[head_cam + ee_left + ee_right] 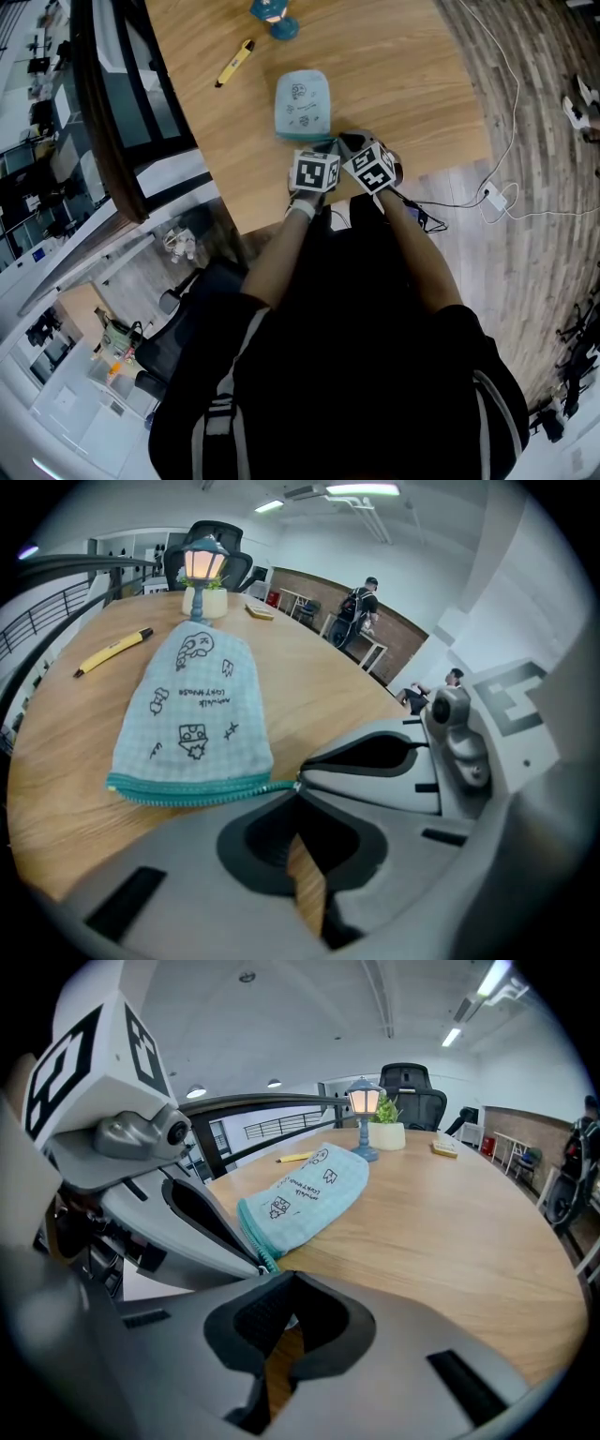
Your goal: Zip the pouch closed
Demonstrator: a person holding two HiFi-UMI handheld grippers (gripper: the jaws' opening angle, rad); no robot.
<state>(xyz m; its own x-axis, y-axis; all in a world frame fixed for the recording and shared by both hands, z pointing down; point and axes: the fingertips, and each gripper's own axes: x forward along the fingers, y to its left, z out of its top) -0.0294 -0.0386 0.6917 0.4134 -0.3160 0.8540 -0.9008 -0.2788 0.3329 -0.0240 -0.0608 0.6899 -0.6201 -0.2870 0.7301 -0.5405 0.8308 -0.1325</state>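
Note:
A light blue checked pouch (302, 101) with small drawings lies flat on the wooden table (403, 84), its teal zipper (187, 791) along the near edge and looking closed. Both grippers meet at that edge's right-hand corner. My left gripper (296, 786) is shut, with the thin zipper tail and a metal glint right at its tips. My right gripper (274, 1274) is shut at the same zipper end (265, 1262), pressed against the left one (187, 1232). Whether each grips the pull or the tail is hidden. In the head view their marker cubes (316, 172) (371, 166) sit side by side.
A yellow pen (234, 62) lies left of the pouch and a small lit lamp (273, 17) stands beyond it. The table's near edge (281, 220) is right under the grippers. A dark railing (103, 112) runs along the left. A white cable (497, 197) trails on the floor.

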